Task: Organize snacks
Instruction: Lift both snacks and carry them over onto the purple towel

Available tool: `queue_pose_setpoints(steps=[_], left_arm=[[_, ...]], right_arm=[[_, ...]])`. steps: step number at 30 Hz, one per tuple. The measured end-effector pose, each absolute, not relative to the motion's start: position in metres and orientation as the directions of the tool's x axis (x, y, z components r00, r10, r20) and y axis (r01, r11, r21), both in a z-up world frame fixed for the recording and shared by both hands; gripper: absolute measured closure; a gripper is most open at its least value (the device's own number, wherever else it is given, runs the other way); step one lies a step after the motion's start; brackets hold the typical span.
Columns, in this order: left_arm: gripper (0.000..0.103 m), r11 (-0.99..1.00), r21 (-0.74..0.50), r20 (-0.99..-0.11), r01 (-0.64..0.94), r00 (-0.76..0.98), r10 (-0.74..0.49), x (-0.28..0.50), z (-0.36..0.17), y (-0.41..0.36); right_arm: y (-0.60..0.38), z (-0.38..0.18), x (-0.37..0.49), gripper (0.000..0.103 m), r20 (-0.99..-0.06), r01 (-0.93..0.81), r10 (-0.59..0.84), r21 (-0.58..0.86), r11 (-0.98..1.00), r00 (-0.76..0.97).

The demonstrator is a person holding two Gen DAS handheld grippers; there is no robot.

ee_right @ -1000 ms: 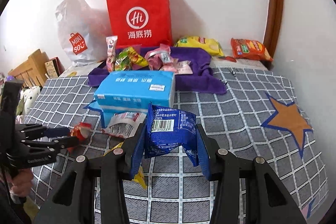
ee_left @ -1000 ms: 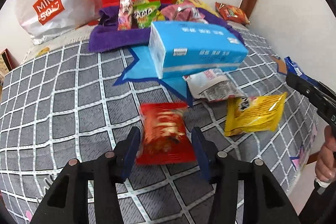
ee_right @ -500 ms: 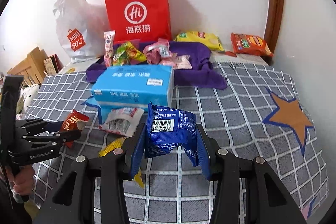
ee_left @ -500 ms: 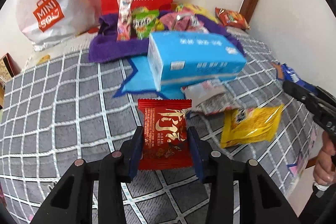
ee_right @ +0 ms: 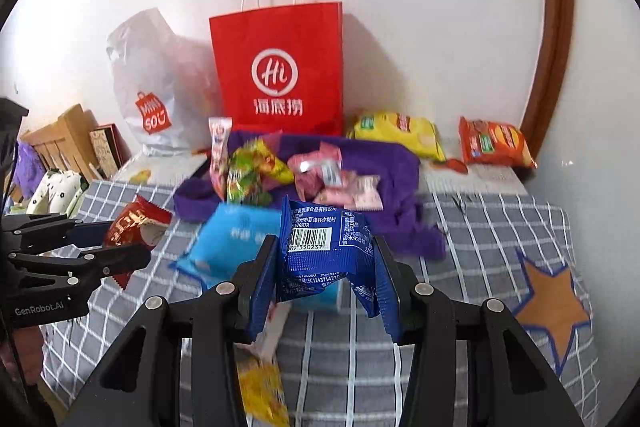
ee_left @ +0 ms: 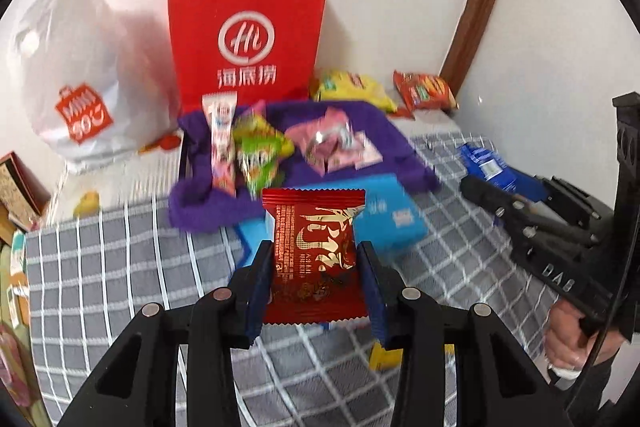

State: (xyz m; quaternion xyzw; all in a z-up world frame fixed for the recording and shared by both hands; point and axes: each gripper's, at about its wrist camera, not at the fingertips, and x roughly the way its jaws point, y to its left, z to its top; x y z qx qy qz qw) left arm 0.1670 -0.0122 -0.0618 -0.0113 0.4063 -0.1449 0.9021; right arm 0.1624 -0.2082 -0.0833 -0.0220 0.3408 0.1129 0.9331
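My left gripper point(ee_left: 316, 287) is shut on a red snack packet point(ee_left: 316, 247) and holds it above the checked bed cover; it also shows in the right wrist view point(ee_right: 134, 225). My right gripper point(ee_right: 326, 283) is shut on a blue snack packet point(ee_right: 326, 241), also lifted; it shows at the right of the left wrist view point(ee_left: 486, 165). A purple towel point(ee_right: 384, 159) at the back holds several snacks point(ee_right: 256, 171). A yellow packet point(ee_right: 262, 393) lies on the bed below my right gripper.
A blue tissue box point(ee_right: 236, 239) lies mid-bed in front of the towel. A red paper bag point(ee_right: 280, 71) and a white plastic bag point(ee_right: 148, 87) stand by the wall. Yellow point(ee_right: 396, 133) and orange point(ee_right: 494, 143) chip bags lie at the back right.
My left gripper closed on the red packet and lifted it off the bed. Both grippers have moved forward toward the purple towel with their packets.
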Motion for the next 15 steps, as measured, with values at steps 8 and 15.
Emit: queue_pose_setpoints(steps=[8, 15], left_arm=[[0.064, 0.965, -0.134, -0.715, 0.227, 0.652, -0.253, 0.215, -0.031, -0.017], [0.064, 0.967, -0.157, -0.71, 0.199, 0.659, -0.251, 0.253, -0.027, -0.014]], right_arm=[[-0.202, -0.057, 0.214, 0.058, -0.627, -0.216, 0.197, 0.047, 0.975, 0.754], [-0.205, -0.051, 0.263, 0.058, -0.637, -0.182, 0.177, 0.057, 0.982, 0.75]])
